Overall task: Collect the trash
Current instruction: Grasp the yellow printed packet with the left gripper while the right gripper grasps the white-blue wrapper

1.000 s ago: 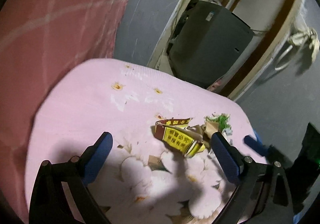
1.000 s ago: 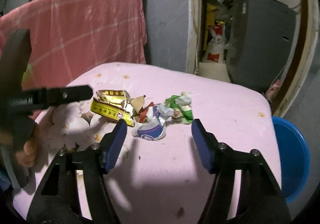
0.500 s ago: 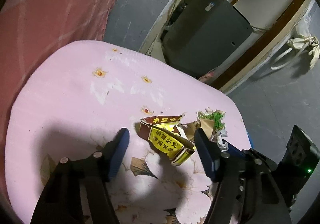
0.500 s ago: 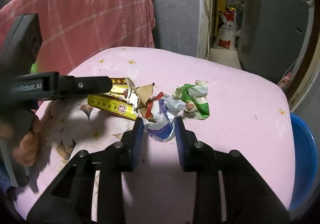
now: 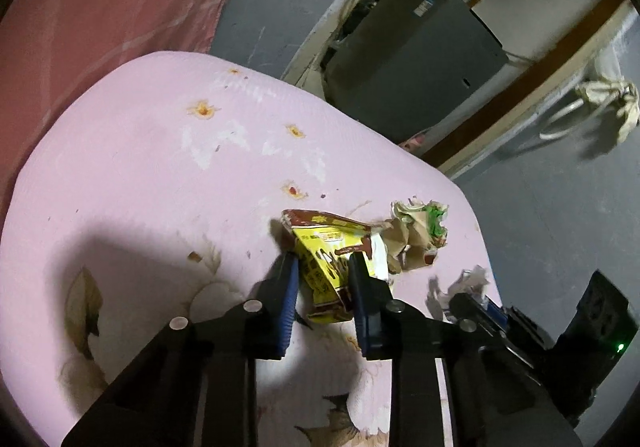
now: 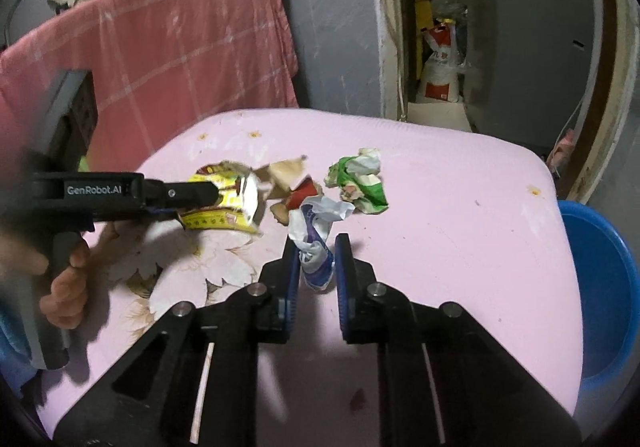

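Trash lies in a loose cluster near the middle of the pink flowered desk (image 6: 440, 175), 4 pieces visible. Nothing looks binned yet; the blue tub (image 6: 600, 287) off the desk's right edge is the likely drop point, though its inside is only partly in view.

Left gripper (image 5: 323, 287): fingers closing on the yellow and red carton (image 5: 320, 263), which sits crushed between the 2 blue pads. Pads appear to press its sides. In the right wrist view the carton (image 6: 224, 203) looks tilted, near end slightly off the desk, with the left gripper (image 6: 200, 193) coming in from the left and a hand (image 6: 60, 275) on its grip.

Right gripper (image 6: 316, 267): fingers closing on the white and purple wrapper (image 6: 316, 243), pinched upright between the pads, its lower end touching or just above the desk; cannot tell which.

Left on the desk, ungripped: green and white crumpled wrapper (image 6: 356, 183), far right of the cluster, and a brown torn scrap (image 6: 284, 175) with a red bit beside it, between carton and green wrapper.

Judgement: early stage. 2 pieces being seized at once, none delivered. Remaining: lift both, carry right to the tub, release, return for the green wrapper and brown scrap. Small crumbs on the desk may be too fine to pinch.
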`<state>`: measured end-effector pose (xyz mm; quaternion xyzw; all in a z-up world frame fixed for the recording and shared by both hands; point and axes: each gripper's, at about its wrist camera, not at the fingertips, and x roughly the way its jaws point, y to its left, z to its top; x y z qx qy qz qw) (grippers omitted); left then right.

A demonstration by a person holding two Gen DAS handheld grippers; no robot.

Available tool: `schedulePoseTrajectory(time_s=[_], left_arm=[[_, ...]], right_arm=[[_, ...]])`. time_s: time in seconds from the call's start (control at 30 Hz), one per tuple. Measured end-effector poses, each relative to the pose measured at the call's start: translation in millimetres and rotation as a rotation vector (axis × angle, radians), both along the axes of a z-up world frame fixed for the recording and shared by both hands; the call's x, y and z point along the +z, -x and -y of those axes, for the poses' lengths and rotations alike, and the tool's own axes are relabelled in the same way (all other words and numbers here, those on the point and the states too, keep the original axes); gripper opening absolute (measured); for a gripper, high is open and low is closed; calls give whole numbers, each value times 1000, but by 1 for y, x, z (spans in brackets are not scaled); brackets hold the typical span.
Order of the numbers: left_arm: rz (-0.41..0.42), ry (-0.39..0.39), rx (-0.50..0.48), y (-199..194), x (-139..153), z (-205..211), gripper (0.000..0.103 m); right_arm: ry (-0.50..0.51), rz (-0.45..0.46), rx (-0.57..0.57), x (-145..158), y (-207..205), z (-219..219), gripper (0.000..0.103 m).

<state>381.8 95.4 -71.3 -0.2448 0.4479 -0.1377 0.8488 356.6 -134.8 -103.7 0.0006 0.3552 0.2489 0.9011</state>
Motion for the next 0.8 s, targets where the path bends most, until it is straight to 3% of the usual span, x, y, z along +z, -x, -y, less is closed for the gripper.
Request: schedulePoseTrajectory(time_s=[0.13, 0.3, 0.63, 0.8], left_arm=[[-6, 20, 23, 5, 2, -5, 15], [25, -16, 30, 18, 12, 0, 14], [214, -131, 7, 44, 48, 42, 13], [316, -139, -11, 44, 66, 70, 13]], right_arm=[[-27, 36, -8, 6, 9, 6, 16], [-62, 93, -10, 15, 24, 13, 16], [-121, 229, -74, 41, 52, 40, 16], [-114, 314, -131, 61, 60, 63, 16]])
